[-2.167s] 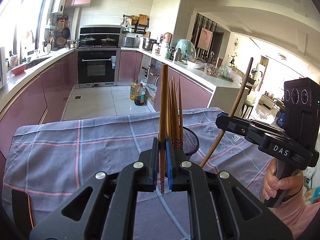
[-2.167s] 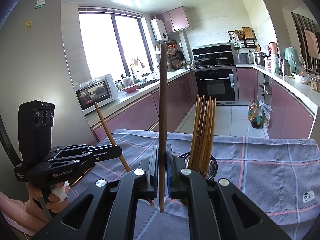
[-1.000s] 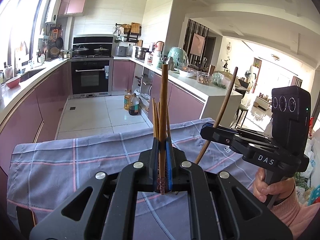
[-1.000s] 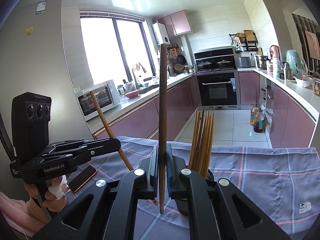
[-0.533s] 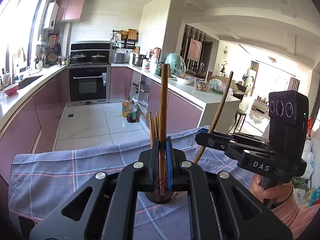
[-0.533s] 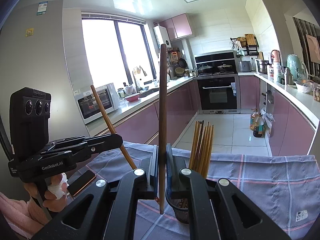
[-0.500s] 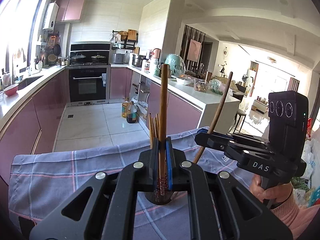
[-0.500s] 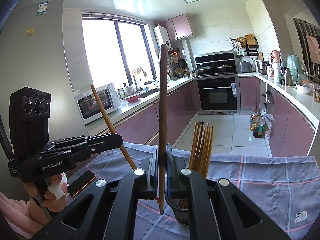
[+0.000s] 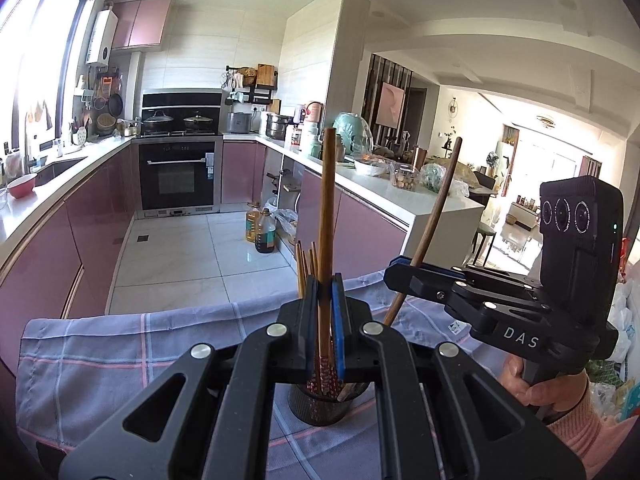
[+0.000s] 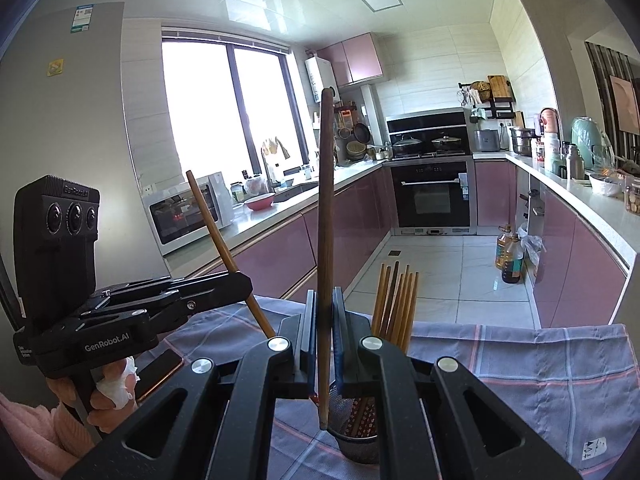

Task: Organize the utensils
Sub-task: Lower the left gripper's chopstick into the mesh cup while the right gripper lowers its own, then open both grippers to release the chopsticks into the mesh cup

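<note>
Each hand-held gripper pinches one chopstick upright so its lower end can drop into the mesh holder on the cloth-covered worktop. The left hand-held gripper grips a light chopstick right over the holder; the right hand-held gripper clamps a darker chopstick at its rim, beside those already standing inside

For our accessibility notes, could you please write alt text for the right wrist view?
The right gripper clamps a dark wooden chopstick upright, its tip just above a black mesh holder of chopsticks on a checked cloth. Beside it, the left gripper holds a lighter chopstick tilted.
</note>
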`<state>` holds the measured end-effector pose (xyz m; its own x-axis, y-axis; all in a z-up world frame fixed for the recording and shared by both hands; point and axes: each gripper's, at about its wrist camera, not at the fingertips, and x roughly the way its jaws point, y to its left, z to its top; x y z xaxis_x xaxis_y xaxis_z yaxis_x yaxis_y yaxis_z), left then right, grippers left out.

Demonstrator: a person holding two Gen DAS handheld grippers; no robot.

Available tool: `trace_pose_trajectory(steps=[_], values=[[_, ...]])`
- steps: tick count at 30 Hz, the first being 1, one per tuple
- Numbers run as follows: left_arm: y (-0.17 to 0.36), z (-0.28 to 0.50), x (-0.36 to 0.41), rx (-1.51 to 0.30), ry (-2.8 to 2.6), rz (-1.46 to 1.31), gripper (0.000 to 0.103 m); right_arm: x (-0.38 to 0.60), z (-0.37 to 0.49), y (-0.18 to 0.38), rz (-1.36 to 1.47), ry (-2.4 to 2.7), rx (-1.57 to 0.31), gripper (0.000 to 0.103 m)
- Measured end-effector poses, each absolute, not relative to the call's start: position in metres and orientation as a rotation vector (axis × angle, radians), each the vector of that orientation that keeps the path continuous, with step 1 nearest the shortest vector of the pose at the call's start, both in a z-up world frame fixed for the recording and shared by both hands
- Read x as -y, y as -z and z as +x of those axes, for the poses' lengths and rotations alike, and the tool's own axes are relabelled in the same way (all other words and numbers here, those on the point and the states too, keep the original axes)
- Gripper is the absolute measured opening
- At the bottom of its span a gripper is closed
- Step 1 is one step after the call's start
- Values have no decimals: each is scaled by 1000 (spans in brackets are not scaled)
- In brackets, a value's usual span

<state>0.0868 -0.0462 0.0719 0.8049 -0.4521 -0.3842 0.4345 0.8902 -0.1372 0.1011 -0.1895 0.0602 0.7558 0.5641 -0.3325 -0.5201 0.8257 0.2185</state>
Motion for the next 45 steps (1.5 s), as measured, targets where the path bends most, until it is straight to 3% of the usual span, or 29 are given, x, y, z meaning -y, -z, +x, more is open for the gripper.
trace_pose_trajectory(steps=[45], values=[[-71,101,61,-529,471,22,8,182,130,-29,120,-521,-507,6]])
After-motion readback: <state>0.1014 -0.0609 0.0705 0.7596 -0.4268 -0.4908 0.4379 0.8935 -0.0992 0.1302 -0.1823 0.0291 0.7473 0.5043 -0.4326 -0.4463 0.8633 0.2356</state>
